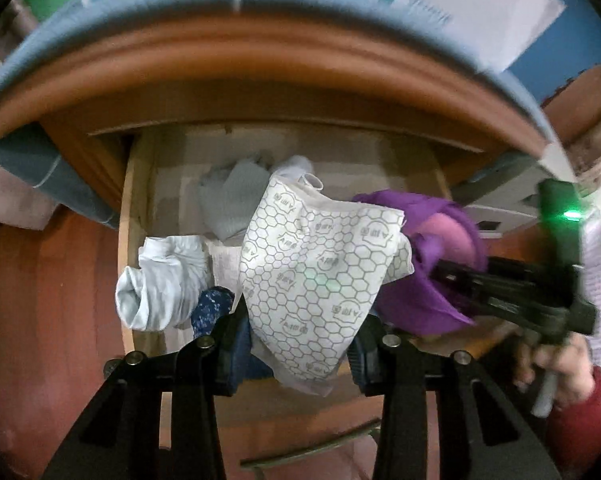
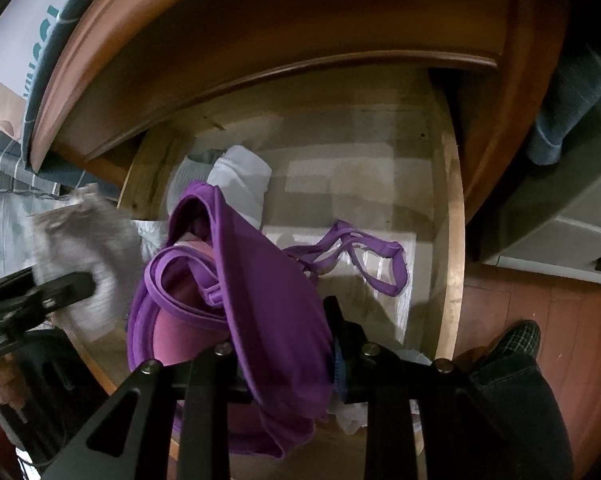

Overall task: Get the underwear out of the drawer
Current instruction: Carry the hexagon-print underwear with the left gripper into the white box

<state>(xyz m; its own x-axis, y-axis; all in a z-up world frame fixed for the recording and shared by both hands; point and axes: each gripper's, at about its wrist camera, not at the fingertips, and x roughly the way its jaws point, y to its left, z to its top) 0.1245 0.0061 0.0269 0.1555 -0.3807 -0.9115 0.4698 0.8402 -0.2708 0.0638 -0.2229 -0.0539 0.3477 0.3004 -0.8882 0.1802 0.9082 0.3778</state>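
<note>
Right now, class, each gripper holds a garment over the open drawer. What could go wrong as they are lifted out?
1. The purple bra in the right gripper trails a strap on the drawer floor; it might snag on the drawer wall.
2. The hexagon-print underwear in the left gripper hangs against the bra; the two could tangle.
3. The wooden overhang sits above; a steep lift may hit it.
</note>
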